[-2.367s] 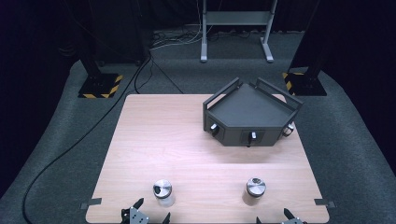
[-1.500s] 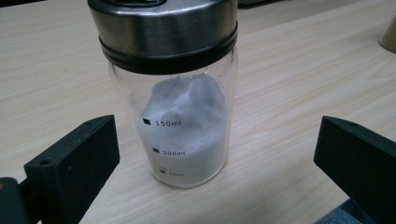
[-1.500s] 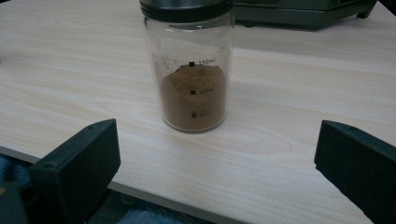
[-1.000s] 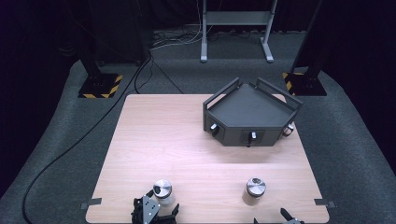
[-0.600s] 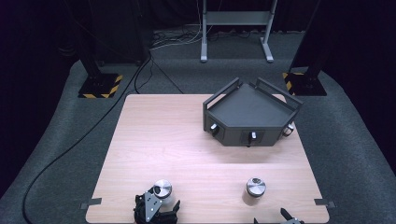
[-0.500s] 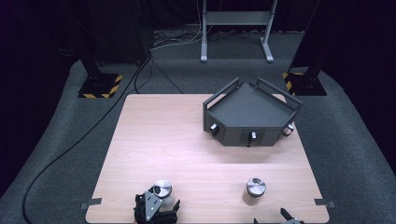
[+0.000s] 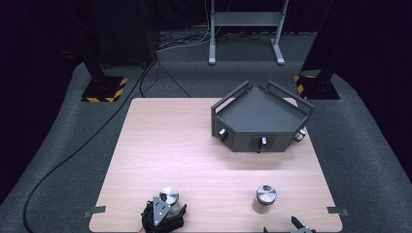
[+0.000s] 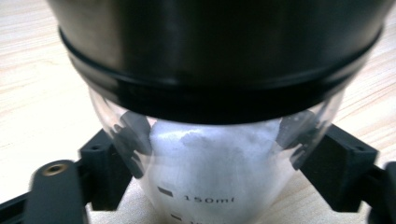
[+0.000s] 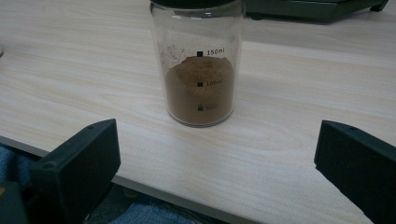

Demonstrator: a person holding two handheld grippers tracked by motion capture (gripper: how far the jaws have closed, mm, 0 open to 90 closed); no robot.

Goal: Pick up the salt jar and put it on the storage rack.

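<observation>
Since prev. frame, left gripper point(image 7: 163, 217) advanced onto white-powder jar point(image 7: 169, 197) at desk point(image 7: 194, 145) near edge, well short of grey tray point(image 7: 257, 119) — jaws just closed, clamping glass. Lift vertically — lid heavy. Right gripper point(image 9: 215, 172) wide, empty.

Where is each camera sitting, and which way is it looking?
High view: above the person's side, looking forward and down at the table; both grippers show at its bottom edge.
Left gripper view: on the left gripper, its jaws pressing the white-powder jar.
Right gripper view: on the open right gripper, facing the brown-powder jar.
All share the table.
</observation>
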